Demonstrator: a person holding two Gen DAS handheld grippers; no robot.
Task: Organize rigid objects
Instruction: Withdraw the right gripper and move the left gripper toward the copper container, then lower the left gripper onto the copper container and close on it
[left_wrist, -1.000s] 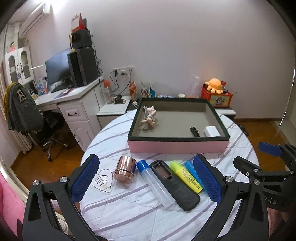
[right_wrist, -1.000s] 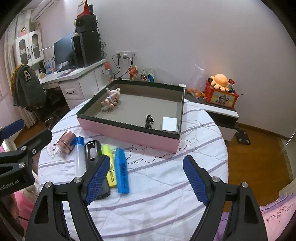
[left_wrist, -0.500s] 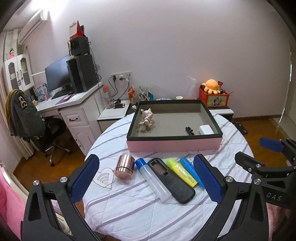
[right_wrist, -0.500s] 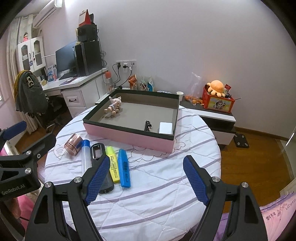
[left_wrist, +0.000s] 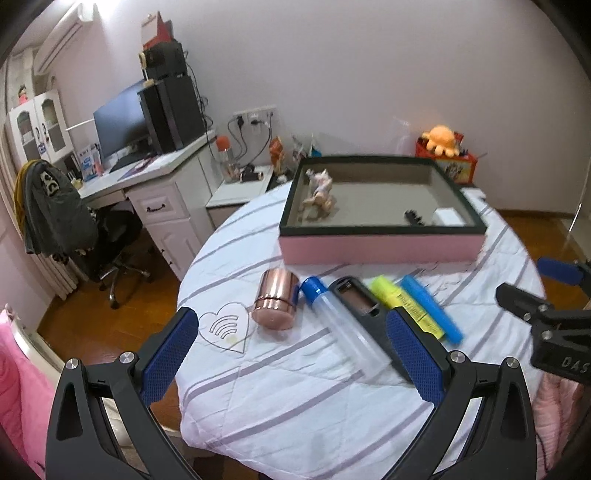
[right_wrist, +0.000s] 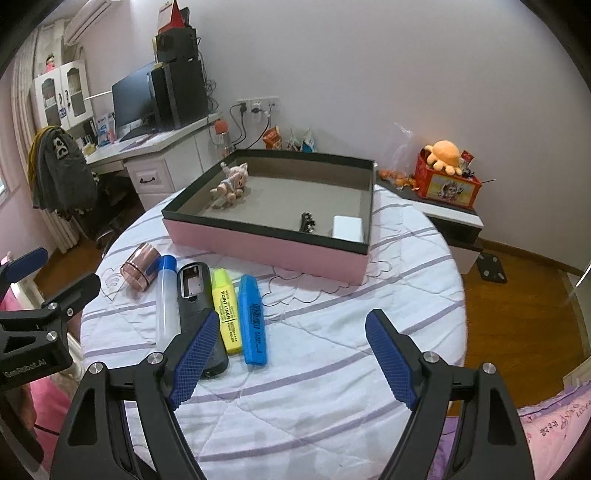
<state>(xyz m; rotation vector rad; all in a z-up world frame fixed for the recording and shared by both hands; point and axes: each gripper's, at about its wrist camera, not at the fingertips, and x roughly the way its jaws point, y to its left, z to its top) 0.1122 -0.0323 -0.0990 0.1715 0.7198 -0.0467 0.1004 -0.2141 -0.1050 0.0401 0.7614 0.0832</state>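
A row of things lies on the striped tablecloth in front of the pink box (left_wrist: 380, 249): a rose-gold tin (left_wrist: 275, 304) on its side, a clear tube with a blue cap (left_wrist: 343, 325), a black casing (left_wrist: 364, 310), a yellow highlighter (left_wrist: 404, 306) and a blue highlighter (left_wrist: 430, 306). In the box are a small doll (right_wrist: 231, 182), a black clip (right_wrist: 307, 222) and a white block (right_wrist: 347, 228). My left gripper (left_wrist: 291, 343) hangs open above the tin and tube. My right gripper (right_wrist: 293, 343) is open over bare cloth, right of the blue highlighter (right_wrist: 253, 319).
The round table's edge (left_wrist: 184, 332) drops off to wooden floor at the left. Behind stand a white desk (left_wrist: 159, 184) with a monitor, a chair (left_wrist: 62, 206) draped with a jacket, and a low shelf with an orange plush toy (right_wrist: 445, 155).
Both views drew back from the table, then came closer again; the left gripper now sits lower over the row. Nothing on the table moved, and both grippers stayed open.
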